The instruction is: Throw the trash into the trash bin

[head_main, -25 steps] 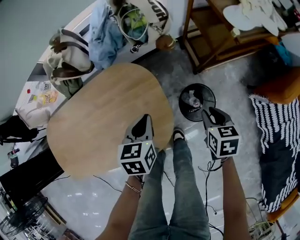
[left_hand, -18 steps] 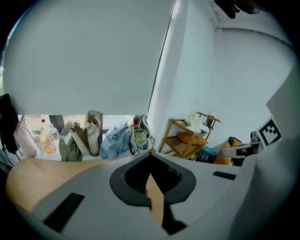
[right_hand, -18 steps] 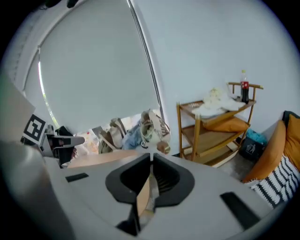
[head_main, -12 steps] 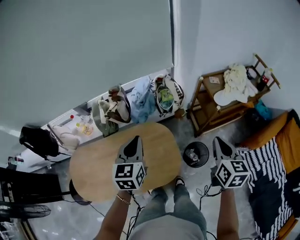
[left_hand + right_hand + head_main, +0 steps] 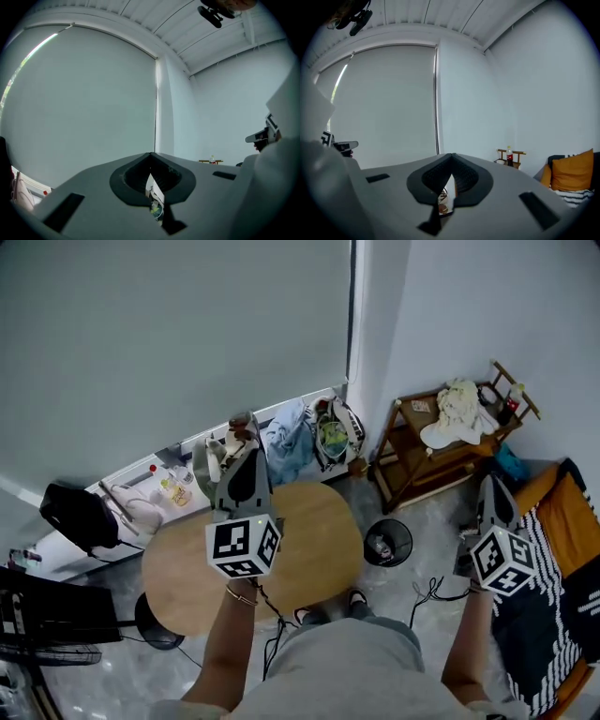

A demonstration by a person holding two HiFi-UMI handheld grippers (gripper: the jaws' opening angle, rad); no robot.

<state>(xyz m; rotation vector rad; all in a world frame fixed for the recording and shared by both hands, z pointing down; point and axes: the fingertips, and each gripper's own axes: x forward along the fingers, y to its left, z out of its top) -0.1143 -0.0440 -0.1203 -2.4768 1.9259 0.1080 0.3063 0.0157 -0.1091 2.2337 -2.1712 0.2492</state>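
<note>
A smooth oval wooden table (image 5: 309, 540) stands just beside a round black trash bin (image 5: 406, 538) with pale crumpled trash (image 5: 380, 546) inside. Held high above them, the grey wedge-shaped left gripper (image 5: 246, 454) and right gripper (image 5: 489, 486) each have ribbed jaws pressed together, empty.

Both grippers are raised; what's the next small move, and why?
Probably lower both and stop: the left gripper and right gripper are shut on nothing, the table looks bare, and trash already lies in the bin.
</note>
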